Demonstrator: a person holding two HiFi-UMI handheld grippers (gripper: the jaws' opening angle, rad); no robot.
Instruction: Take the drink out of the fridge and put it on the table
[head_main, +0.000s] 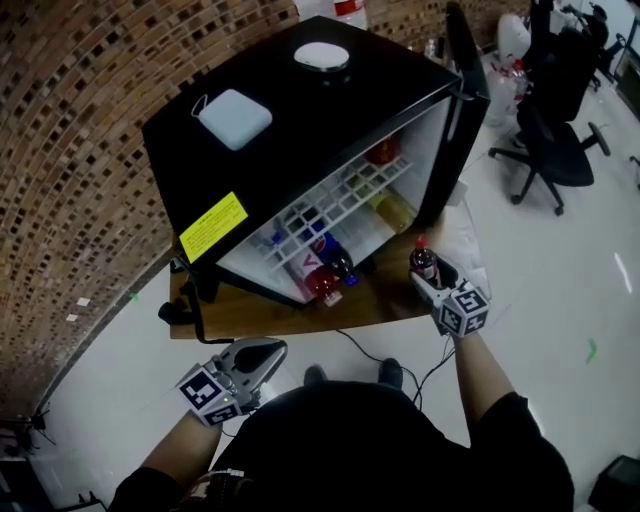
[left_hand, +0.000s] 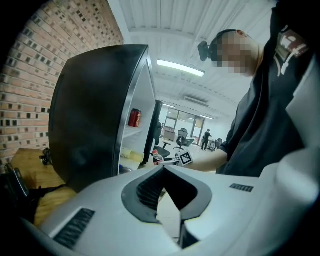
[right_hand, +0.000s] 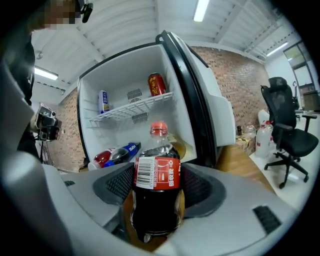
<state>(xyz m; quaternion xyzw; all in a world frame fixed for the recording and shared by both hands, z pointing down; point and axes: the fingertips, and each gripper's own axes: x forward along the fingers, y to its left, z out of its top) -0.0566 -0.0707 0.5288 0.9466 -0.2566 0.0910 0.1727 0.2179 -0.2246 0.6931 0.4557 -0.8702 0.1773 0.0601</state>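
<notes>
A small black fridge (head_main: 300, 110) stands with its door open on a wooden table (head_main: 375, 305). My right gripper (head_main: 432, 283) is shut on a dark cola bottle (head_main: 423, 262) with a red cap. It holds the bottle upright over the table's right front corner, outside the fridge. In the right gripper view the bottle (right_hand: 155, 200) fills the space between the pads. Behind it the fridge (right_hand: 130, 75) shows a red can (right_hand: 156, 84) on the wire shelf. Red and blue bottles (right_hand: 112, 155) lie on the fridge floor. My left gripper (head_main: 262, 352) hangs low in front of the table, shut and empty.
A white box (head_main: 235, 118) and a white round thing (head_main: 322, 55) lie on the fridge top. Black office chairs (head_main: 550, 140) stand on the white floor at the right. A brick wall (head_main: 70, 150) runs along the left. Black cables (head_main: 190, 310) hang at the table's left edge.
</notes>
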